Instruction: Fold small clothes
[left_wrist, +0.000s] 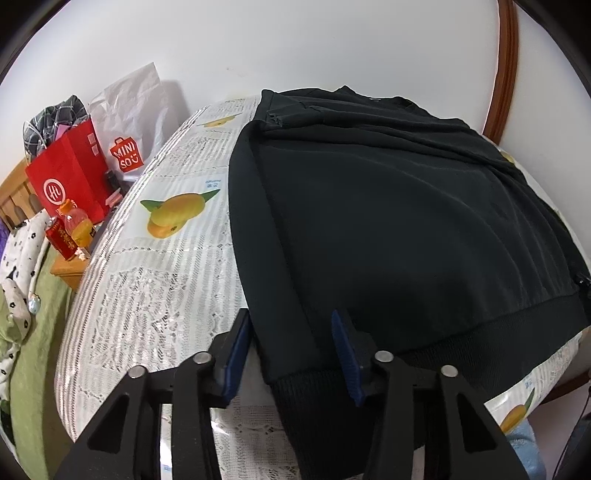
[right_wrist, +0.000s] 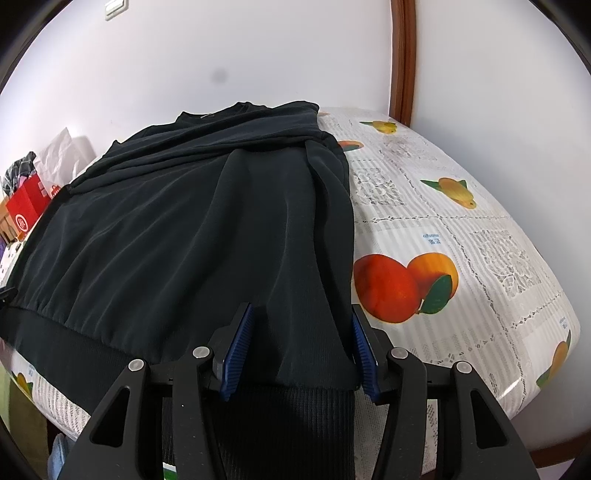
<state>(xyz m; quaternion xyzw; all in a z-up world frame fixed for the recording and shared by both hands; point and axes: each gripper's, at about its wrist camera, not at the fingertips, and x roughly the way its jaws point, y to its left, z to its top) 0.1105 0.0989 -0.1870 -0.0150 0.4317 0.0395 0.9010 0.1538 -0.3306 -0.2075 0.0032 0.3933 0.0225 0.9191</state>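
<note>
Both grippers, left (left_wrist: 291, 354) and right (right_wrist: 301, 347), I see with jaws apart astride the black sweatshirt (left_wrist: 388, 221) hem at six o'clock, grasping nothing.

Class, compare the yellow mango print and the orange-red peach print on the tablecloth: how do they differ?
The yellow mango print is elongated and pale; the orange-red peach print is round and deep-coloured. The mango lies left of the black sweatshirt, the peaches right. Both have green leaves.

Both the left gripper (left_wrist: 291, 354) and the right gripper (right_wrist: 301, 350) are matte black angular linkages with round silver pivot pins, triangular cut-outs and ribbed blue rubber pads (left_wrist: 345, 356)
</note>
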